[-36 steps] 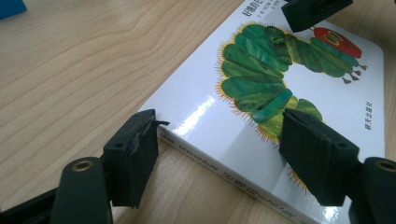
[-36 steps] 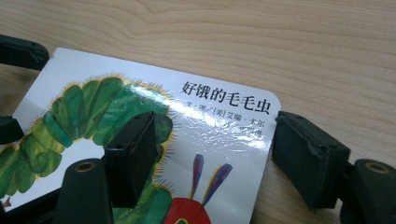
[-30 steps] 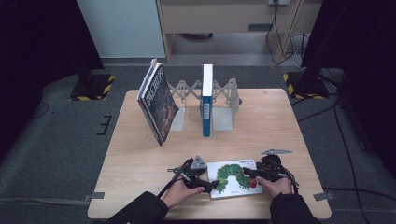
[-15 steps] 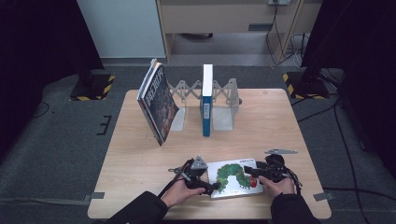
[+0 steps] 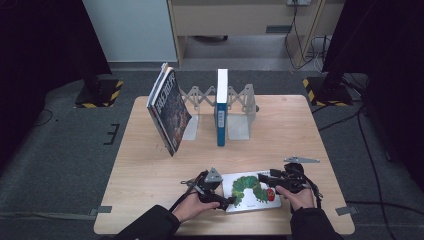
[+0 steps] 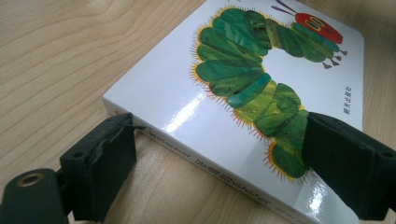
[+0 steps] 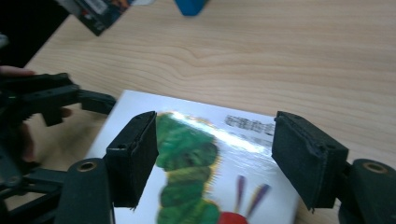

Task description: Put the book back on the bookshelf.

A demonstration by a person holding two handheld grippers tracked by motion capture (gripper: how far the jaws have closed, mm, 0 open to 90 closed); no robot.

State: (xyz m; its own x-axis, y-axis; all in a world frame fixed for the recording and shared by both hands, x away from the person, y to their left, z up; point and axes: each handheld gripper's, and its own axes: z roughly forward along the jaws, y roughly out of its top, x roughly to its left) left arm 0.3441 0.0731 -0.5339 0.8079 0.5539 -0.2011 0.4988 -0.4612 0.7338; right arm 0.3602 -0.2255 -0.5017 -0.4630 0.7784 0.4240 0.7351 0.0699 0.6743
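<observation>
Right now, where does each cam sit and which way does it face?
High view: above the person's side, facing forward and down on the table; forearms, left tool and right tool flank the caterpillar book.
Left gripper view: rides the left tool, facing the book's spine.
Right gripper view: rides the right tool, above the cover.
All share the book.

High overhead, two close claw views
</observation>
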